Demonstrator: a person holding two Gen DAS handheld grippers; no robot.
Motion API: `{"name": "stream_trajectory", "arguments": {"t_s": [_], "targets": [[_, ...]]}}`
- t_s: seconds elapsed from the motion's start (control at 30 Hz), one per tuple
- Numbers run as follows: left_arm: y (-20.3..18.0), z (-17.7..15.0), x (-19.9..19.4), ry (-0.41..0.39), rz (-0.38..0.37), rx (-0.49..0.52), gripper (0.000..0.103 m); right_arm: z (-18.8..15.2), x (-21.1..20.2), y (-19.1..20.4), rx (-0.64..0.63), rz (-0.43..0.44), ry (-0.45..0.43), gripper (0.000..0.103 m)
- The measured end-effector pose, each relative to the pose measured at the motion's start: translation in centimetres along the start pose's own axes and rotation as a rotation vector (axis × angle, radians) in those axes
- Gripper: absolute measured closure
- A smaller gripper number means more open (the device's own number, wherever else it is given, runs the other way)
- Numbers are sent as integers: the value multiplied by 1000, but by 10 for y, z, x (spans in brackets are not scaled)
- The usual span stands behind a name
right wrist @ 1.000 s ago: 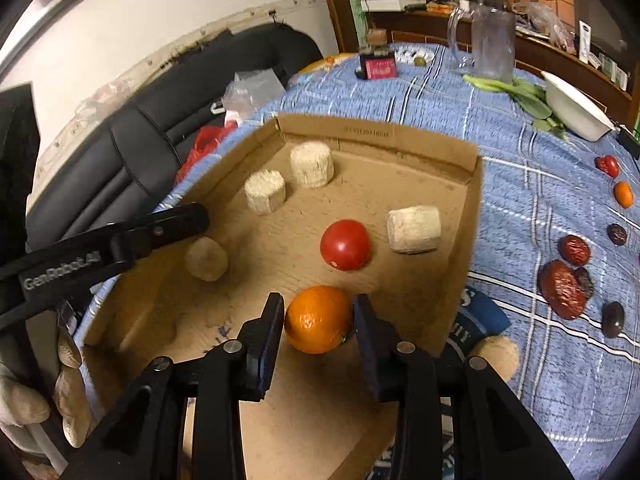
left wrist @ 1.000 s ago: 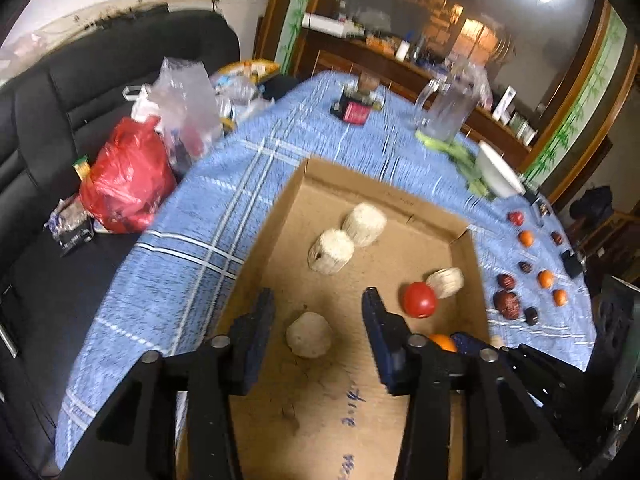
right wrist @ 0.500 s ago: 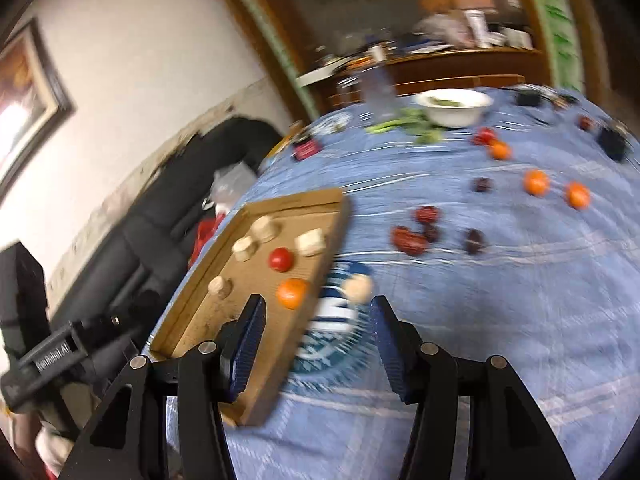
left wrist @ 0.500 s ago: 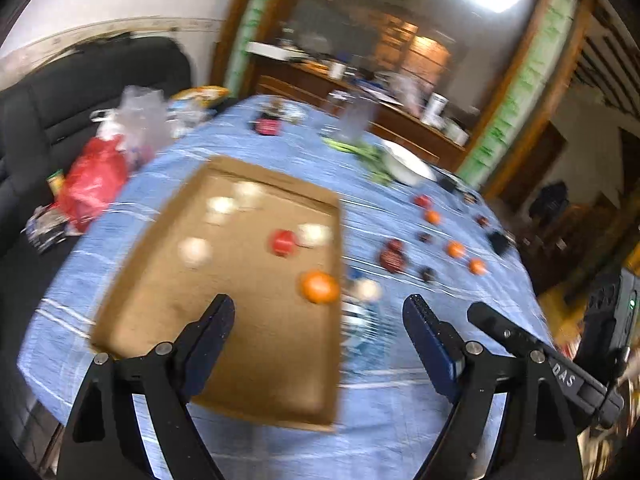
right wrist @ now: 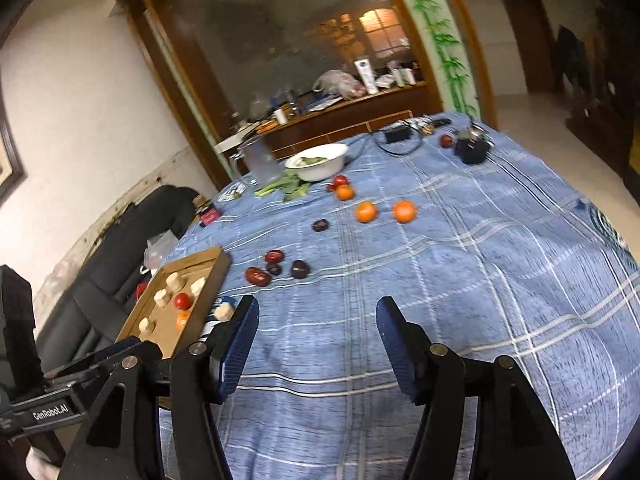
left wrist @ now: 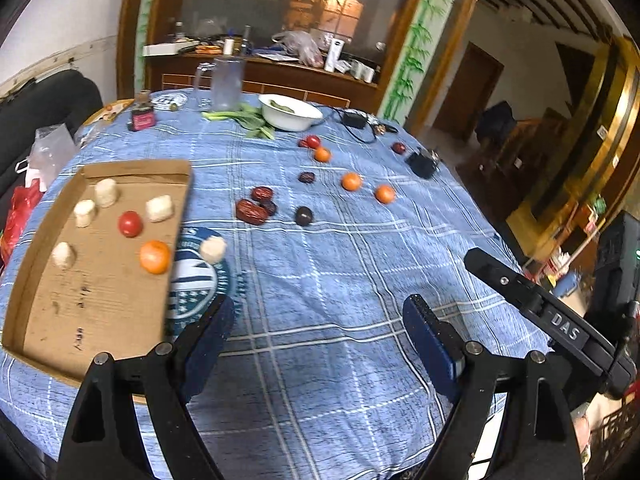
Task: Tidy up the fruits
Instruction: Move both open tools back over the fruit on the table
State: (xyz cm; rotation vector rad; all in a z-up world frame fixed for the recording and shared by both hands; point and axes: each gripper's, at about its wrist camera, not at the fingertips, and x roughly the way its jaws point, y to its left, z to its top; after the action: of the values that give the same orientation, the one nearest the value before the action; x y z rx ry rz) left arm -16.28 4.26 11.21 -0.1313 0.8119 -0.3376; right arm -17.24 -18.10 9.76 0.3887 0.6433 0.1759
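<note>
A cardboard tray [left wrist: 96, 312] lies at the table's left; in it are an orange [left wrist: 155, 256], a red tomato [left wrist: 130, 223] and several pale corn pieces [left wrist: 159, 208]. One more pale piece [left wrist: 212, 249] lies on the cloth beside the tray. Loose oranges [left wrist: 351, 181] [right wrist: 404, 211], red dates [left wrist: 251, 211] [right wrist: 258, 276] and dark plums [left wrist: 304, 216] are scattered mid-table. My left gripper [left wrist: 318, 328] stands wide open over bare cloth, nothing in it. My right gripper [right wrist: 316, 320] is empty too, its jaws still opening, well back from the tray [right wrist: 176, 304].
A white bowl [left wrist: 290, 112] with greens, a clear jug [left wrist: 224, 84] and a black charger [left wrist: 420, 164] stand at the far side. A black sofa [right wrist: 120, 248] with bags lies left of the table. Blue checked cloth [right wrist: 460, 280] covers the round table.
Both grippers pulled back from the tray and swung right over the cloth. The right gripper let go of the orange, which stays in the tray. The left gripper opened wide.
</note>
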Motion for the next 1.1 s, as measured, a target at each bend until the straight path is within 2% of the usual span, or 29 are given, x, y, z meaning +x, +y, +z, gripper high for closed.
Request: {"name": "stream_trajectory", "arguments": {"t_s": [0.23, 0.43, 0.57, 0.67, 0.83, 0.97, 1.1], "targets": [[-13, -10, 21, 82, -59, 36, 18, -4, 2, -25, 63, -6, 2, 37], [-3, -14, 28, 66, -94, 12, 16, -9, 18, -16, 34, -3, 31, 36], [8, -14, 43, 90, -38, -10, 16, -14, 33, -18, 13, -28, 63, 36], [25, -13, 52, 94, -7, -50, 16, -10, 42, -29, 43, -41, 82, 36], [46, -8, 62, 92, 60, -60, 16, -3, 60, -45, 66, -69, 110, 36], [54, 4, 76, 103, 61, -55, 16, 7, 84, -49, 66, -64, 165, 36], [51, 24, 87, 90, 50, -27, 16, 22, 105, -42, 13, -62, 206, 36]]}}
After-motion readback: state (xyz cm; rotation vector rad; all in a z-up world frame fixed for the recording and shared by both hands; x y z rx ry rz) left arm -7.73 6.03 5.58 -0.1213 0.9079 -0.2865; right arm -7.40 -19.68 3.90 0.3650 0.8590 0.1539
